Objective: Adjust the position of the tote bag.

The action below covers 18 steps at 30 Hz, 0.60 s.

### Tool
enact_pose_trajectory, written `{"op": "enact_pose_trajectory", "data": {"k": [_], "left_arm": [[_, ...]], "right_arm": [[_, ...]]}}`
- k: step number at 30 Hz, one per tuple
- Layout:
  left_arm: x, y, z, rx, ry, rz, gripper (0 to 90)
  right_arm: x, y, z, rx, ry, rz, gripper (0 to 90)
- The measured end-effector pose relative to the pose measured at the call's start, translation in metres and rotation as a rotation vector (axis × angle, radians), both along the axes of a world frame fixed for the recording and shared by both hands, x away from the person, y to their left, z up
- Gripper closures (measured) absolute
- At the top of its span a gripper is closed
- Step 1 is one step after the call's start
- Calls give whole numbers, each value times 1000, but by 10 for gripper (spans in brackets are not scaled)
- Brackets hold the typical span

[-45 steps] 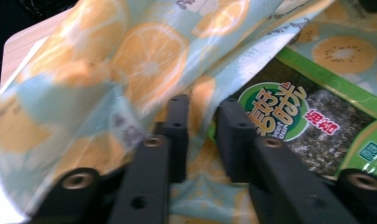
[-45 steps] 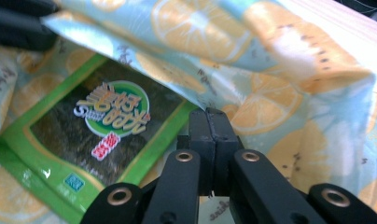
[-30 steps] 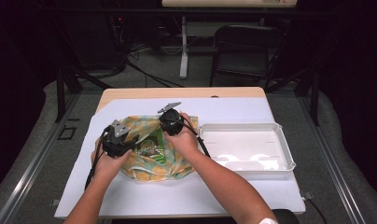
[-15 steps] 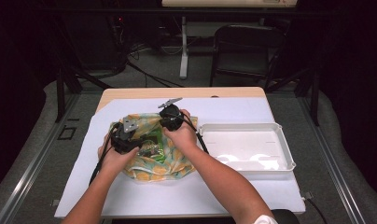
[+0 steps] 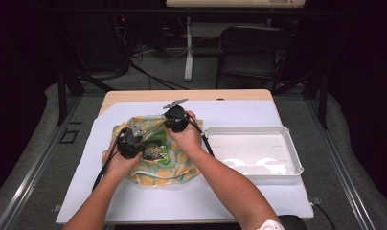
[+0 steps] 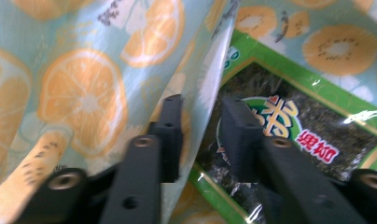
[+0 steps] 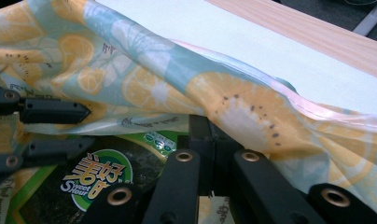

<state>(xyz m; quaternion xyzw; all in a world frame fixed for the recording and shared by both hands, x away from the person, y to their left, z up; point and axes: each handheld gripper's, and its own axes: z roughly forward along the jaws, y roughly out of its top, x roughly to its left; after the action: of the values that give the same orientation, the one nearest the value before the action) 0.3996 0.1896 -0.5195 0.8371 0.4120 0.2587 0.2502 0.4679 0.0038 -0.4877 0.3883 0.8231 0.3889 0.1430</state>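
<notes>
Left gripper (image 5: 134,143): jaws have just been closing, now seen part-closed in the left gripper view, one jaw on each side of the rim of the fruit-print bag (image 6: 84,88). A gap is still visible beside the film; whether the pads press on it cannot be told. Right gripper (image 5: 175,120): jaws pressed together, pinched on the far rim of the bag (image 7: 210,126), which is held raised.

The bag (image 5: 153,158) is seen in the high view on the white mat (image 5: 258,196), left of centre, between both hands. Thin plastic, pale blue with orange slices and kiwi rounds. Its mouth is held apart by the two grippers.

Inside the bag, a green seaweed snack pack (image 6: 289,130) is lying flat; dark window, round logo, red label. In the right gripper view the pack (image 7: 93,179) is seen under the lifted rim, with the left gripper's jaws (image 7: 56,126) at the left edge, just above the pack.

A white tray (image 5: 282,134) is set just right of the bag, not touching it as far as can be seen. Mat is laid on a wooden table (image 5: 191,95). A dark chair (image 5: 249,52) is seen behind the table.
</notes>
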Motion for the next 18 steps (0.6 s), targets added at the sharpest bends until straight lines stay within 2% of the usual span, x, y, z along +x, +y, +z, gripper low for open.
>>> {"op": "enact_pose_trajectory", "data": {"k": [4, 7, 8, 9, 12, 14, 15, 18], "left_arm": [[1, 4, 3, 3, -20, 21, 899], [4, 8, 3, -13, -23, 40, 900], [5, 10, 3, -19, -20, 46, 900], [6, 10, 2, -19, -24, 52, 900], [10, 14, 0, -37, -14, 69, 900], [14, 17, -2, -57, -12, 89, 900], [16, 18, -4, -61, -4, 94, 900], [21, 22, -7, -76, 11, 113, 900]], "right_arm": [[0, 0, 0, -5, 0, -3, 900], [0, 2, -2, -16, -3, -4, 900], [0, 3, -3, -6, -7, -4, 900], [0, 3, -3, -32, 0, 5, 900], [1, 5, -7, -54, 2, 11, 900], [2, 7, -12, -40, -2, -2, 900], [4, 8, -13, -66, 9, 6, 900], [6, 11, -18, -84, 19, 8, 900]]}}
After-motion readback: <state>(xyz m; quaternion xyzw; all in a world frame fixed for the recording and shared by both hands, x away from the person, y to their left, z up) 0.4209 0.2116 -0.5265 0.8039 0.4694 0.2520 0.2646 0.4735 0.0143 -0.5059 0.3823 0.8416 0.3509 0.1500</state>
